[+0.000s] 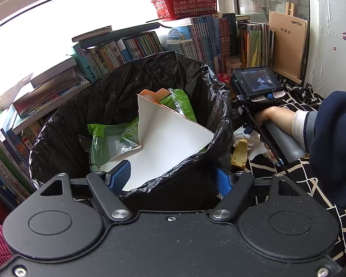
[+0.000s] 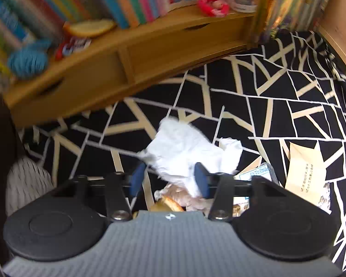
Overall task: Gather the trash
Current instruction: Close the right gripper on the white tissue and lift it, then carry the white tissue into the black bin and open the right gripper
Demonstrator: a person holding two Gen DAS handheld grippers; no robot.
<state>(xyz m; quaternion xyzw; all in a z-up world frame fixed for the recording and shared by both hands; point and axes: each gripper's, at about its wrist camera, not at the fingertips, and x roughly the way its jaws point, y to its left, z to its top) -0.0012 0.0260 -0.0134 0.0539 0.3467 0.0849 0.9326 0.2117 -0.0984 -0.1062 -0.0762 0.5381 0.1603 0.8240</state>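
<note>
Your left tool (image 1: pixel 173 180) pinches the black bin bag (image 1: pixel 191 180) by its rim. Your right tool (image 2: pixel 169 180) is spread above the white tissue (image 2: pixel 184 147) on the worktop (image 2: pixel 276 106).

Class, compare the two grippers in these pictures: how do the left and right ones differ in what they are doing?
The left gripper grips the rim of the black-lined bin; the right gripper is open and holds nothing. The left sits at the bin; the right hangs over crumpled white tissue on the patterned cloth. Both have blue pads and point downward.
</note>
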